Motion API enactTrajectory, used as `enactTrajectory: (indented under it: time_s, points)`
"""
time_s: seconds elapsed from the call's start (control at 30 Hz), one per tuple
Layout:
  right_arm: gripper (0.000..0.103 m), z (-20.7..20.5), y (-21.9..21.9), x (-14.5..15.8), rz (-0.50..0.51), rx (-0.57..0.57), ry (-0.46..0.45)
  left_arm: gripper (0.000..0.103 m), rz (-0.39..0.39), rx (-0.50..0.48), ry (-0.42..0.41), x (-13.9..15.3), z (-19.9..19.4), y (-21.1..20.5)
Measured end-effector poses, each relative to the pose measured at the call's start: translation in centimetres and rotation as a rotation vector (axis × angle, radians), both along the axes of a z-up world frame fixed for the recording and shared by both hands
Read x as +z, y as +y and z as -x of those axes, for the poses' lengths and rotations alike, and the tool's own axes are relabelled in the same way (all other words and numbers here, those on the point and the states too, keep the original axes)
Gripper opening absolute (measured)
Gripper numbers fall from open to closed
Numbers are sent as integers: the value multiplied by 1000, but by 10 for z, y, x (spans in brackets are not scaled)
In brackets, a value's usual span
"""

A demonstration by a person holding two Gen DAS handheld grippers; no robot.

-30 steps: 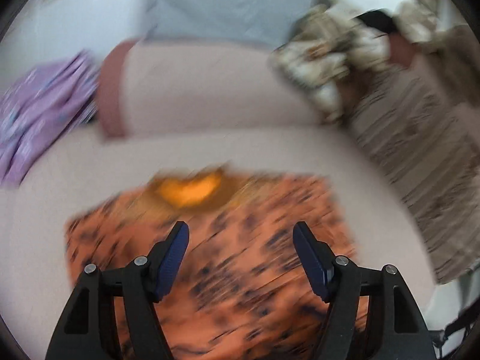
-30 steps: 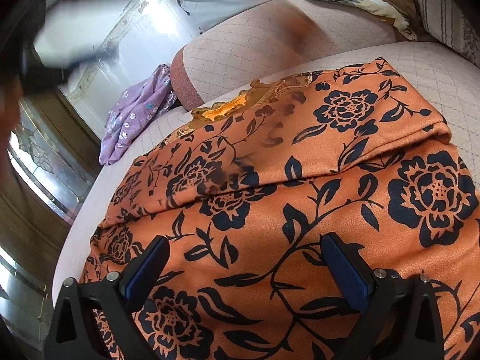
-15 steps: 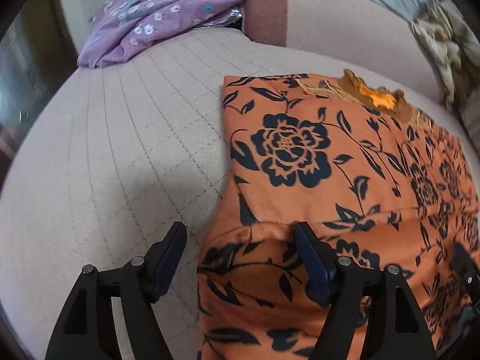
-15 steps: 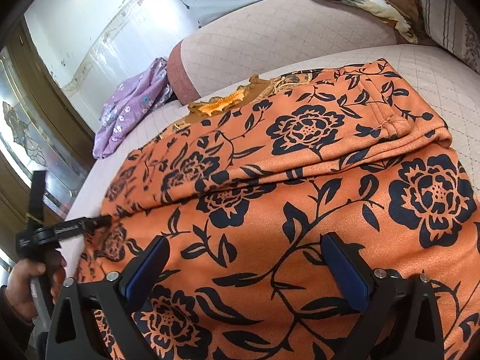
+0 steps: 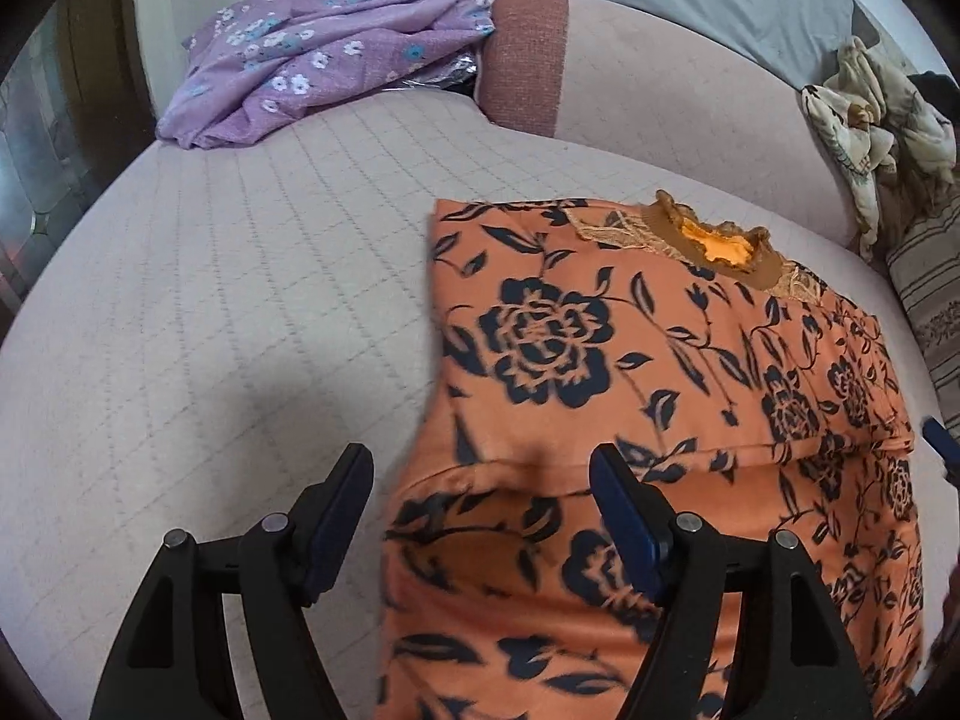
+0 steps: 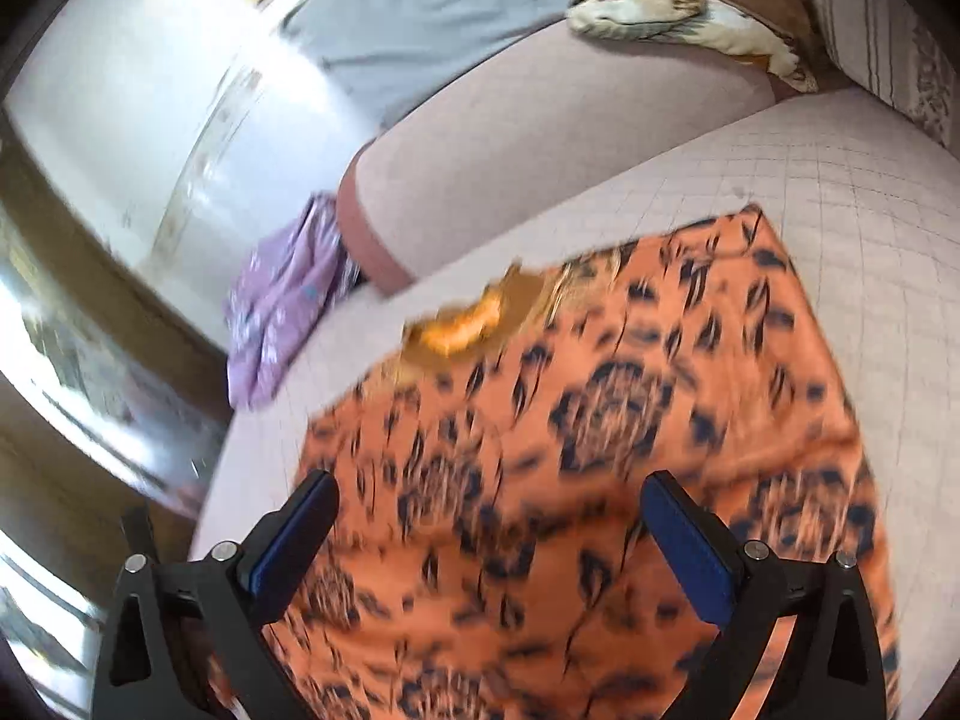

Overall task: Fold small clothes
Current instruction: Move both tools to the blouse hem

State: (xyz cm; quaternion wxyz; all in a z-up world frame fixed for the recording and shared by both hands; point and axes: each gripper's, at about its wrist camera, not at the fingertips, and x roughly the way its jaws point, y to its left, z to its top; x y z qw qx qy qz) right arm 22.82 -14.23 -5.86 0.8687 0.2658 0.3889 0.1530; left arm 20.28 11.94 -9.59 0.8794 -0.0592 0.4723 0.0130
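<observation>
With both sides of the orange floral top (image 5: 600,420) already folded in, my left gripper (image 5: 480,516) and right gripper (image 6: 486,546) hung spread and empty, leaving the lengthwise fold.

Your left gripper (image 5: 480,516): matte black plastic frame, two angular arms, each ending in a flat rectangular finger with a dark navy pad (image 5: 621,531) on the inner face. Two round silver screw heads (image 5: 275,521) per arm, four total. Triangular cut-outs in the arm bases.

Your right gripper (image 6: 489,546): same build, with black frame and four silver screws (image 6: 755,549), but its pads (image 6: 687,555) read brighter blue in this light. Same triangular cut-outs (image 6: 129,642) low on the arms. Frame edges are sharp in view, with no visible markings or labels. No skin or sleeve clearly visible in either view.
</observation>
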Motion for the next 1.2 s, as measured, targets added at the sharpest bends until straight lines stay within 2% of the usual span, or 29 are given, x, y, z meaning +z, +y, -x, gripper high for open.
enactTrajectory:
  time_s: [0.07, 0.1, 0.13, 0.17, 0.2, 0.23, 0.27, 0.3, 0.37, 0.4, 0.43, 0.5, 0.53, 0.57, 0.6, 0.73, 0.8, 0.97, 1.07, 1.2]
  points:
    - [102, -24, -16, -17, -26, -25, 59, 78, -24, 14, 55, -14, -12, -4]
    - [102, -34, -23, -30, -26, -40, 100, 79, -49, 32, 123, -27, -19, -4]
    - [101, -46, -34, -57, -38, -64, 205, 83, -53, 36, 131, -31, -21, -4]
    - [100, -49, -44, -72, -118, -70, 224, 84, -64, 40, 107, -27, -19, -5]
    - [100, -46, -50, -67, -159, -90, 184, 84, -68, 34, 102, -22, -18, -6]
    - [101, -46, -50, -62, -170, -88, 190, 84, -55, 23, 81, -17, -17, -7]
    - [101, -47, -48, -55, -180, -68, 196, 84, -49, 16, 55, -12, -15, -8]
    - [101, -49, -47, -42, -190, -32, 154, 84, -53, 10, 29, -6, -15, -11]
    - [101, -54, -55, -24, -141, -59, 82, 84, -42, -1, -7, 0, -14, -14]
    - [101, -60, -62, -21, -156, -81, 67, 84, -30, -8, -22, -1, -14, -15]
    - [101, -67, -71, -23, -209, -90, 72, 84, -40, -19, -7, -8, -18, -17]
    - [101, -83, -84, -48, -351, -93, 156, 88, -65, -17, 97, -33, -28, -19]
    - [99, -91, -87, -65, -339, -97, 230, 91, -54, -7, 65, -31, -27, -17]
    - [95, -92, -88, -79, -283, -112, 276, 91, -44, 2, 49, -27, -25, -15]
    - [95, -89, -89, -80, -289, -110, 246, 91, -29, 5, 56, -24, -24, -13]
    - [96, -69, -74, -52, -180, -92, 167, 91, 12, 55, -7, -8, 0, 10]
    - [96, -47, -70, -46, -162, -67, 137, 91, 36, 85, -12, -5, 20, 23]
    - [96, 18, -58, -44, -73, -5, 126, 91, 60, 137, 2, -8, 58, 52]
    - [96, 64, -62, -45, -38, -13, 122, 91, 71, 146, 7, -8, 74, 60]
    - [96, 118, -69, -44, 9, -36, 102, 91, 139, 164, 21, -6, 100, 63]
